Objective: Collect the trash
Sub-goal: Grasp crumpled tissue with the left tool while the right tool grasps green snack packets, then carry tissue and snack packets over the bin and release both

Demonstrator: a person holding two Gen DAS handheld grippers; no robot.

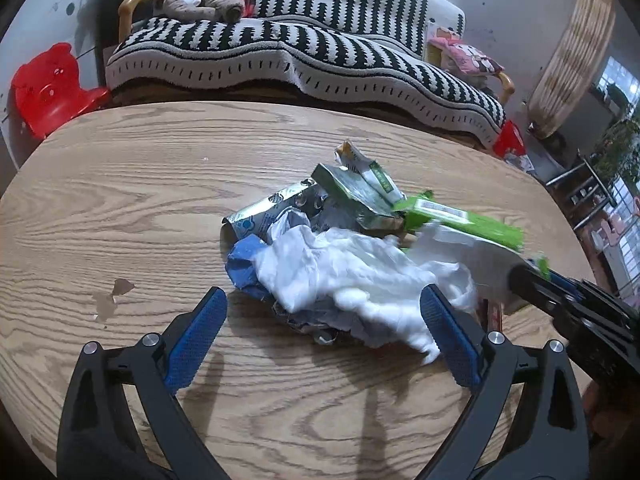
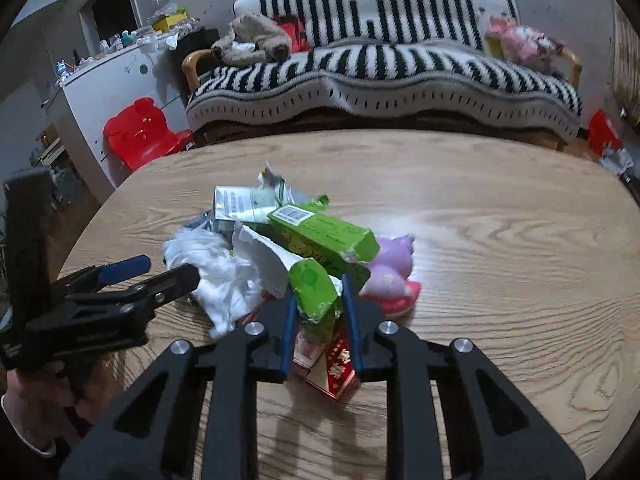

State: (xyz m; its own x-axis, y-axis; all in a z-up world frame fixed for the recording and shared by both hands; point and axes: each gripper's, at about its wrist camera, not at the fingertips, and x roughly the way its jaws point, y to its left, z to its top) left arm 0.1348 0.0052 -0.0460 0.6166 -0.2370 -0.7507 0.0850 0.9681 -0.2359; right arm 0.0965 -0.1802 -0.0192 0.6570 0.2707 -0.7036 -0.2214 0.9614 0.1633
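Observation:
A pile of trash lies on the wooden table point(image 1: 120, 208): white crumpled tissue point(image 1: 344, 268), a blue scrap point(image 1: 242, 264), silver foil wrappers point(image 1: 276, 208) and green cartons point(image 1: 360, 192). My left gripper point(image 1: 324, 300) is open, its blue pads on either side of the tissue's near edge. My right gripper point(image 2: 318, 304) is shut on a crushed green carton point(image 2: 316, 292) at the near side of the pile, above a red box point(image 2: 334, 368). A long green box point(image 2: 324, 232) lies on top. The left gripper point(image 2: 156, 276) shows in the right wrist view too.
A pink and purple toy point(image 2: 390, 276) lies just right of the pile. Behind the table stands a sofa with a black-and-white striped cover point(image 1: 280, 48). A red plastic stool point(image 1: 52, 88) stands at the far left. A white cabinet point(image 2: 104, 80) is further left.

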